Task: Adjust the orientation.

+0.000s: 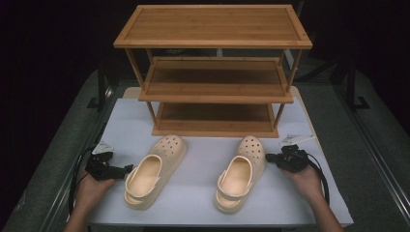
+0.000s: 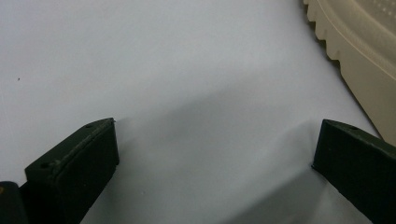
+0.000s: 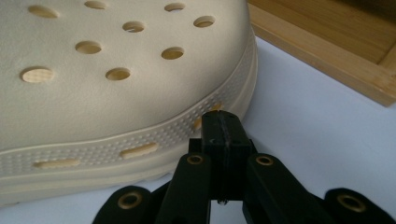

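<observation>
Flanking two cream clogs on the tabletop (image 1: 203, 193).
Left gripper (image 1: 126, 169) gapes beside the left clog (image 1: 154, 169); right gripper (image 1: 269, 157), pinched together, nears the right clog (image 1: 241, 173).

Two cream clogs, the left clog (image 1: 153, 169) and right clog (image 1: 241, 171), sat on the white table (image 1: 203, 193) in front of a three-tier bamboo shoe rack (image 1: 212, 72), with the left gripper (image 1: 126, 169) and right gripper (image 1: 269, 157) just beside them.

high view: above the desk's (image 1: 203, 193) near edge, facing down toward 12 o'clock, far off.
left gripper view: low over the desk, left clog's (image 2: 359, 51) sole at 2 o'clock, close.
right gripper view: pressed near the right clog's (image 3: 116, 84) toe, rack (image 3: 327, 42) at 1 o'clock.
shared: both clogs, desk, rack.
</observation>
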